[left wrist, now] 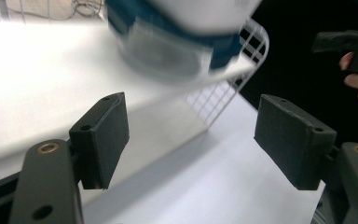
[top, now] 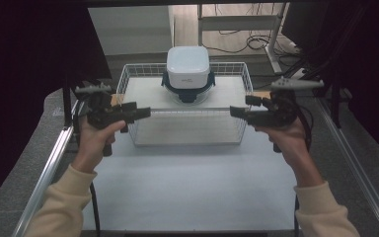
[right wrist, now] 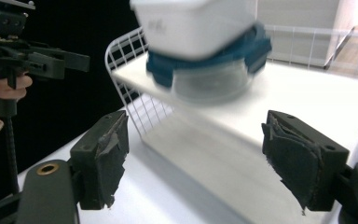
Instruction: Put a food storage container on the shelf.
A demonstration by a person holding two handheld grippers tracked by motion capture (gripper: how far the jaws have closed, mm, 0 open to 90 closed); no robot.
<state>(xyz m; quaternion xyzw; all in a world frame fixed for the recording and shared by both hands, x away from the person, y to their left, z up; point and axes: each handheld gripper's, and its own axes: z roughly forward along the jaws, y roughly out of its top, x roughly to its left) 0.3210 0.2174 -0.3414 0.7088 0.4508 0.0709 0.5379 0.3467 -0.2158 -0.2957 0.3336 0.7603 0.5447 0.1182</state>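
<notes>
Either side of the wire basket [top: 185, 106], left gripper [top: 143, 112] and right gripper [top: 237, 111], both gaping and empty, should grip opposite rims evenly, keeping the stacked food containers [top: 188, 74] level.

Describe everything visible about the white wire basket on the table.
The white wire basket is a rectangular grid-mesh tray with low walls and rounded corners, upright on the white table sheet. A flat white board lies across it, carrying a clear round container with a dark-blue clip lid and a white square box stacked on top. Neither gripper touches the basket.
</notes>
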